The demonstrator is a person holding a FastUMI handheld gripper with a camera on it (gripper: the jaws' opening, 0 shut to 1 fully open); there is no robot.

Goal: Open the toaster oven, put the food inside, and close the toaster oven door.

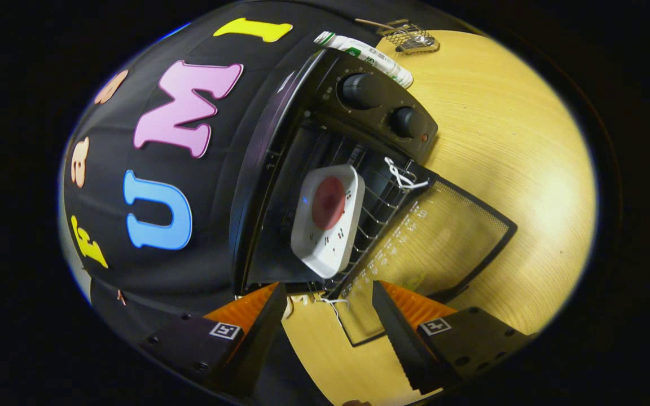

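Black toaster oven (325, 169) on a pale wood-grain table (517, 169), its long axis running from the two round knobs (384, 104) at 1 o'clock toward 7 o'clock. The glass door (438, 242) lies folded down flat, pointing toward 4 o'clock. A white, rounded-square plate (316, 237) bearing a red disc of food (329, 202) rests on the wire rack (378, 208) inside the cavity, just ahead of the fingers. The gripper (329, 307) is spread wide and holds nothing; its ribbed fingers (398, 332) flank the door's near corner.
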